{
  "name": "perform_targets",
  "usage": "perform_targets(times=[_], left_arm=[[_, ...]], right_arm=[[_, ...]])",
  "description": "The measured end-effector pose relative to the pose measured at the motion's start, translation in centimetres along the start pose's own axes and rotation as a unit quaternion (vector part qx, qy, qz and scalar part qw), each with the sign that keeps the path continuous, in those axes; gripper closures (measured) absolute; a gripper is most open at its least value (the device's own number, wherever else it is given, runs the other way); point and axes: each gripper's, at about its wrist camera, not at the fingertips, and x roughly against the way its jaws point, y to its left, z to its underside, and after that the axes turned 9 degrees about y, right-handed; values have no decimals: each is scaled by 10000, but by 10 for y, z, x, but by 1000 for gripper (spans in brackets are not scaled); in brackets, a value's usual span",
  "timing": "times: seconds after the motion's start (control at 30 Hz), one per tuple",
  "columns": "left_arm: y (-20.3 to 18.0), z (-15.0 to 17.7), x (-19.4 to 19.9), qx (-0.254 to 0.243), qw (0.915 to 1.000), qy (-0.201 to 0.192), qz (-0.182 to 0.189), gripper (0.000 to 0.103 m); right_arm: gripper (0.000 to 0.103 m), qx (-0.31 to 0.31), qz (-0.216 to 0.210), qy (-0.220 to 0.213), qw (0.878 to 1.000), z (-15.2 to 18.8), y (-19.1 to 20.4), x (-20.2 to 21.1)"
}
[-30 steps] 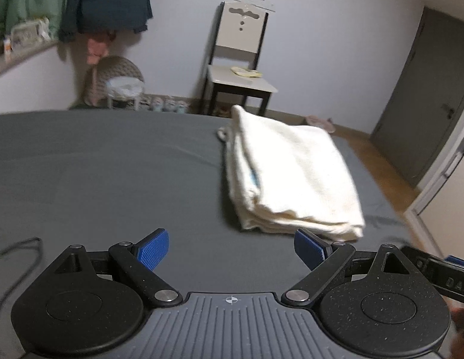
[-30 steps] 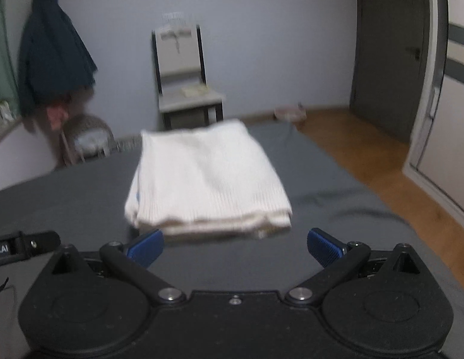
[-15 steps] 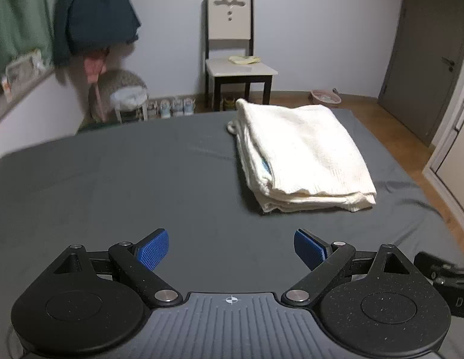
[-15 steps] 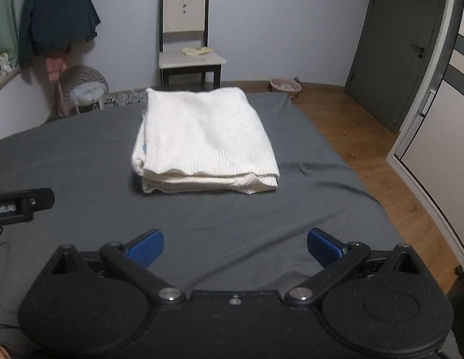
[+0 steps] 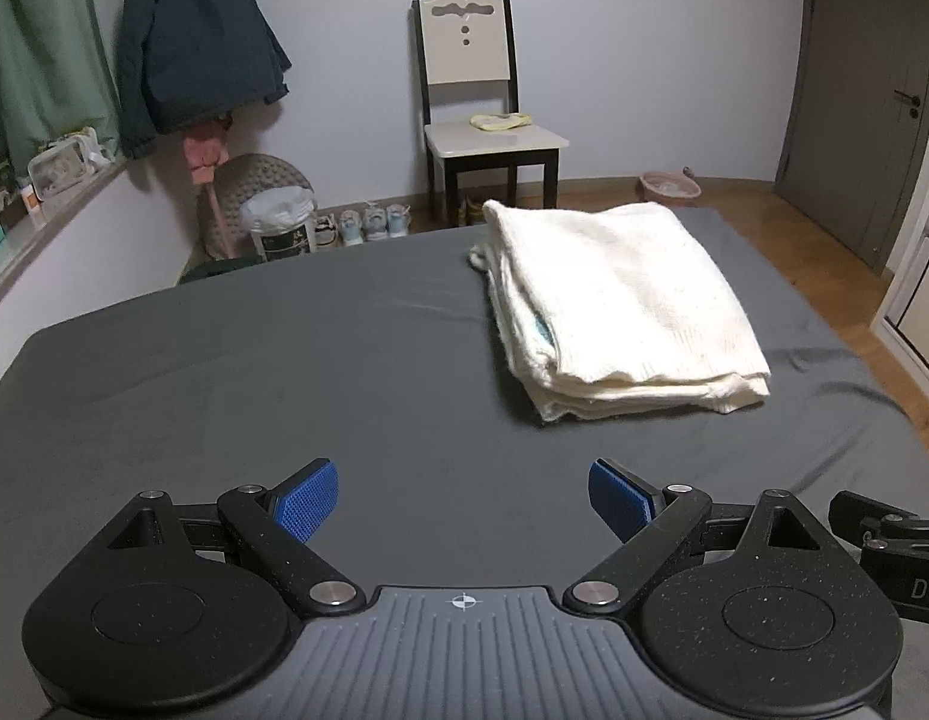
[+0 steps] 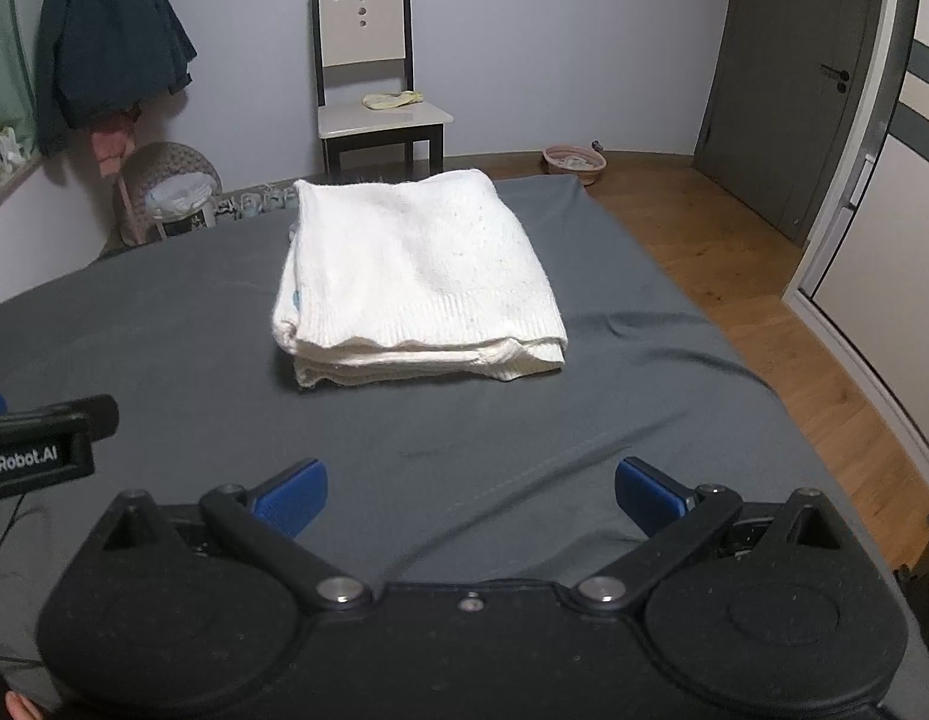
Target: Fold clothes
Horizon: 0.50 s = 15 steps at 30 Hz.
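Both hand-held grippers stand open and hold nothing: the left hand-held gripper [image 5: 462, 495] and the right hand-held gripper [image 6: 470, 492] show their blue pads wide apart, with only bed sheet between them.

The folded white sweater [image 6: 416, 276] lies on the grey bed [image 5: 284, 360], ahead of both tools and well apart from them. Its layered open edges face the cameras and its long axis runs away toward the far end of the bed. From the right hand-held gripper it lies almost straight ahead, a little to the left; from the left one it lies ahead and clearly to the right. So I judge the right hand is the nearer and better lined up one, if any touch is needed. The fold looks finished, in about 4 layers.

Compared with 1 second ago, both views are now level and sharp instead of tilted and blurred. The sweater also sits farther from the pads, so both hands have drawn back from it.

Behind the bed stand a chair [image 5: 482, 96] and a hanging dark jacket [image 5: 188, 42].
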Motion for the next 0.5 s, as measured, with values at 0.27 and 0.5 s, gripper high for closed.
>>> perform_targets(times=[0.27, 0.5], left_arm=[[0, 0, -2, 76, 9996, 158, 219, 12], [0, 3, -2, 51, 9993, 200, 306, 12]], right_arm=[[0, 51, 54, -56, 10000, 3, 1, 3], [0, 96, 75, -88, 9999, 4, 3, 5]])
